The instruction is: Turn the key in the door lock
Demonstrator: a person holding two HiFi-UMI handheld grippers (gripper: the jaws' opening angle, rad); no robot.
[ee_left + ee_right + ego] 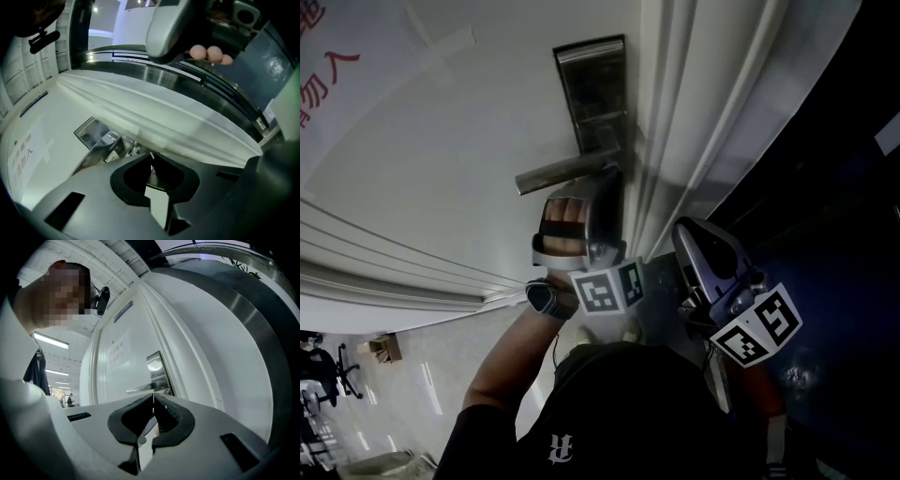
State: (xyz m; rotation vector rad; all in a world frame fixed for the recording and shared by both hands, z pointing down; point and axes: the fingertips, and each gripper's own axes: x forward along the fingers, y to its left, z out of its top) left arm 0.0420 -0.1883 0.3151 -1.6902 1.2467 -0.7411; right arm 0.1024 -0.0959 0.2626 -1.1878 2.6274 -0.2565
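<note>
Two grippers: the left gripper (611, 178) is pinching the key (152, 166) below the door handle (567, 172); the right gripper (153, 397) is hovering nearby, jaws pressed together, empty.

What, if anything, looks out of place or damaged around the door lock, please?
Nothing stands out. The lock plate sits straight on the door, its lever handle looks intact, and the left gripper is closed on what seems the key below it.
</note>
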